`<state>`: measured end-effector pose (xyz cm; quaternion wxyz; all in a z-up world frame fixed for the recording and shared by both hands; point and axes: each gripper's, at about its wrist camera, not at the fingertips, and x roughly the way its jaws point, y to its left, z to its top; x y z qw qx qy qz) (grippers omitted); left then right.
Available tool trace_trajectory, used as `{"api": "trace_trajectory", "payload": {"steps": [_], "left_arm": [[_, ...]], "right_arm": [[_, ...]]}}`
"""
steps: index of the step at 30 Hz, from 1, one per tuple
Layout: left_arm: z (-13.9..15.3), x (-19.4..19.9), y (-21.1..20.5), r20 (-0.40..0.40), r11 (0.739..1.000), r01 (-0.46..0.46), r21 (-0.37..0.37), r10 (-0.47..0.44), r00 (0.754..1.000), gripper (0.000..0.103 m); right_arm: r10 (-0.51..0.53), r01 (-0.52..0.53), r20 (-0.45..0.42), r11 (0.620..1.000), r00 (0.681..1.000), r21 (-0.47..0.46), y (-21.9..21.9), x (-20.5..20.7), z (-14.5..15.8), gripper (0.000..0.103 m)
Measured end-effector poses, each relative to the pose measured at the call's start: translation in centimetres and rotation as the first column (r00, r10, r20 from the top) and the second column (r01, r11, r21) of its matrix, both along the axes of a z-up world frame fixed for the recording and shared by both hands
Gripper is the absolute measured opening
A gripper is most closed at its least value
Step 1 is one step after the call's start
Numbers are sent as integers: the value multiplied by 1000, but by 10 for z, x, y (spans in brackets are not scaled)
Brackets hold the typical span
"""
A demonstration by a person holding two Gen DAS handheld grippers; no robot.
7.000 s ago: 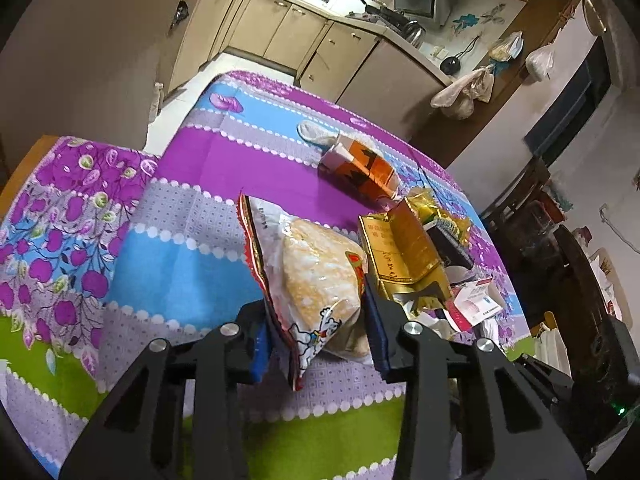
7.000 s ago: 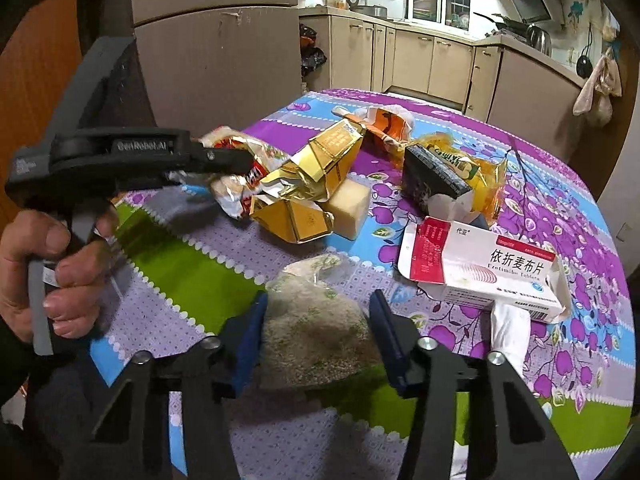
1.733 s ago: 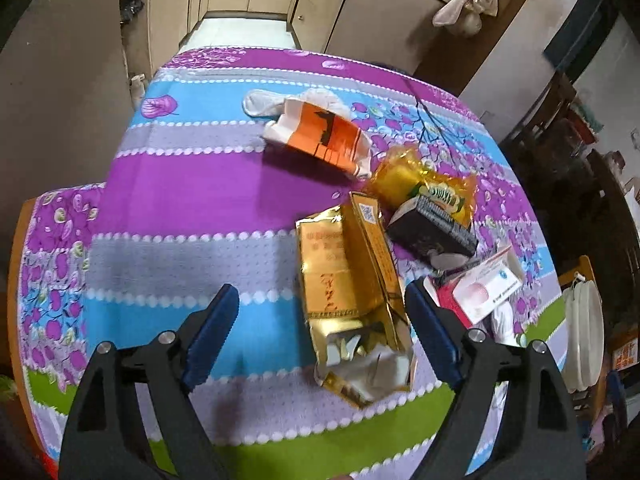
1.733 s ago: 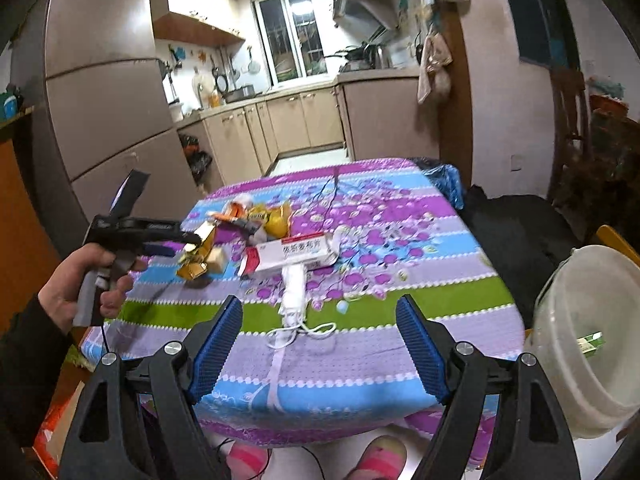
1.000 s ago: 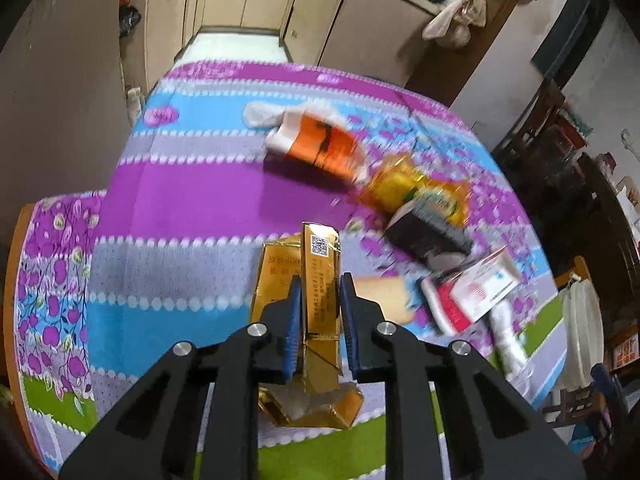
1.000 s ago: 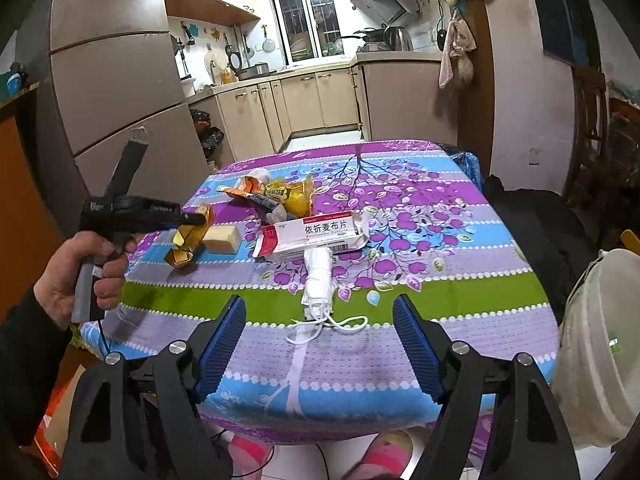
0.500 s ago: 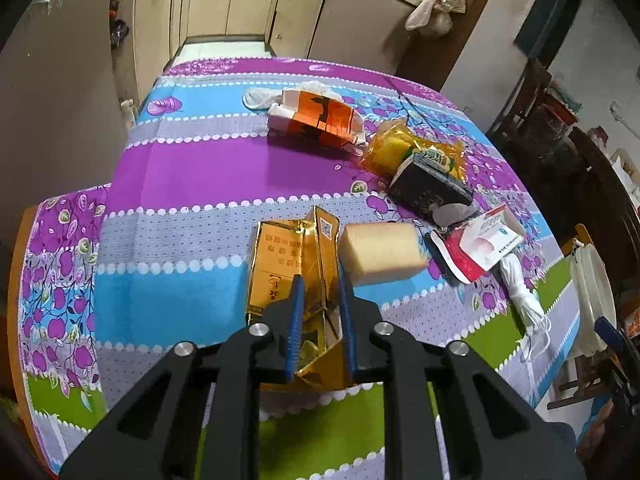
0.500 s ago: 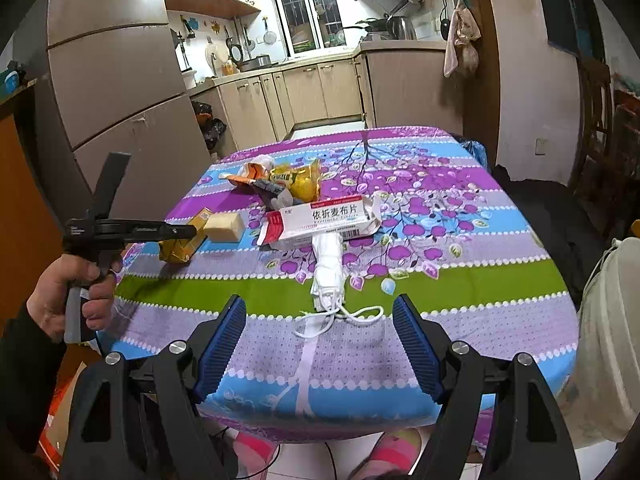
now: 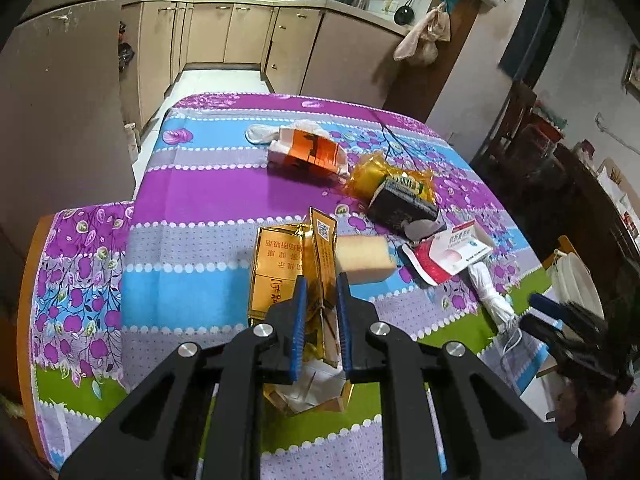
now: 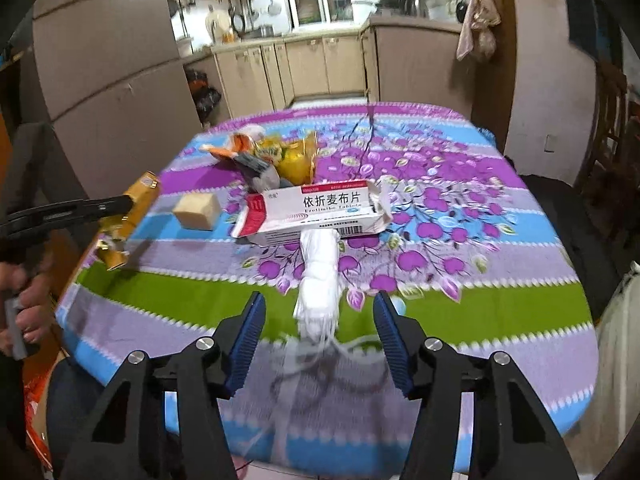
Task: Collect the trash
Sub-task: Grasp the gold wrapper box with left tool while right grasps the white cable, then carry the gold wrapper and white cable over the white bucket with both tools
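While the gold carton (image 9: pixel 316 264) is clamped in the left gripper (image 9: pixel 320 312) above the table (image 9: pixel 200 200), a sponge (image 9: pixel 362 256) lies just beside it; the white mask (image 10: pixel 318 276) lies between the right gripper's (image 10: pixel 318 336) jaws, which have just been closing, unpressed; the medicine box (image 10: pixel 316 210) touches its far end.

A table (image 9: pixel 208 208) with a striped, flowered cloth of purple, blue, grey and green. On it lie an orange packet (image 9: pixel 310 151) at the far end, a yellow wrapper (image 9: pixel 370 174) touching a dark box (image 9: pixel 400 208), a tan sponge block (image 9: pixel 362 255), an open red-and-white medicine box (image 10: pixel 316 210), and a white bundle (image 10: pixel 318 276) with loose strings at the near edge.
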<state>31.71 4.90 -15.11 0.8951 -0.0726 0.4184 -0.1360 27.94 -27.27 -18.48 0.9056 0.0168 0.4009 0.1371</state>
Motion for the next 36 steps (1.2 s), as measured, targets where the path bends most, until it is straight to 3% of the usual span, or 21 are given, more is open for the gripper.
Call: {"api": "trace_trajectory", "payload": {"steps": [8, 10, 12, 16, 23, 29, 32, 36], "left_arm": [[0, -7, -3, 16, 1000, -2, -2, 2, 1000, 13], [0, -10, -4, 19, 1000, -3, -1, 3, 1000, 13], [-2, -11, -6, 18, 1000, 0, 2, 0, 1000, 13], [2, -17, -11, 41, 1000, 0, -6, 0, 999, 13], [40, -52, -33, 196, 998, -35, 60, 23, 980, 13], [80, -89, -56, 345, 992, -84, 94, 46, 937, 13], [95, -103, -67, 395, 990, -100, 97, 54, 917, 13], [111, -114, -79, 436, 990, -101, 101, 47, 899, 13]], "right_arm": [[-11, 3, -66, 993, 998, -117, 25, 32, -23, 39], [-17, 10, -49, 992, 999, -127, 27, 31, -25, 38], [-23, 18, -42, 992, 999, -128, 27, 30, -26, 27], [-37, 37, -1, 992, 999, -117, 26, 21, -23, 27], [-81, 100, 232, 992, 969, -71, 24, -26, 36, 27], [-95, 111, 446, 994, 890, -9, 24, -67, 105, 27], [-98, 105, 496, 994, 863, 13, 23, -79, 127, 27], [-102, 101, 517, 994, 850, 30, 17, -89, 140, 27]]}}
